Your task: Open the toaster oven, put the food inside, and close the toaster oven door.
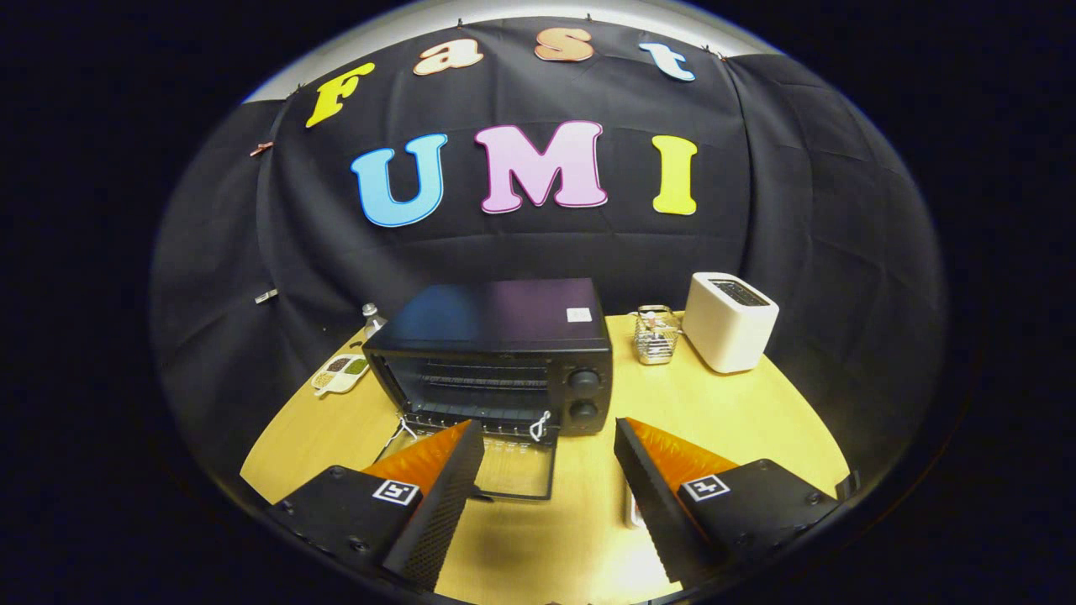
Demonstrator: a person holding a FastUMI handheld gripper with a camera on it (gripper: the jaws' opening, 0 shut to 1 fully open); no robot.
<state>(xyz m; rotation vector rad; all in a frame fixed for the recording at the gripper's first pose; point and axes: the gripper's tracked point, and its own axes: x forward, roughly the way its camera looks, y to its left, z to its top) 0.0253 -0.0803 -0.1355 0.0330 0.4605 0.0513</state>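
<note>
Oven (496, 357), black and boxy, is sitting mid-table (723, 420) just ahead of the fingers, its glass door (513, 466) lying folded down flat, two knobs (583, 395) stacked at its right. One white toaster (730, 322) is standing beyond, a wire basket (656, 336) beside it, contents unclear. A divided dish (340, 372) is holding dark and green fillings. The gripper (548, 445) is hanging spread wide, pinching nothing.

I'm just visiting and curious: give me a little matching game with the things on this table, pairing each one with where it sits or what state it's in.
Things:
1. toaster oven door
2. white toaster
3. wire basket
4. gripper

States or places:
A. between the toaster oven and the white toaster
B. folded down, open
C. jaws spread apart, holding nothing
D. at the table's far corner, beyond the wire basket

Pairs: 1-B, 2-D, 3-A, 4-C
</note>
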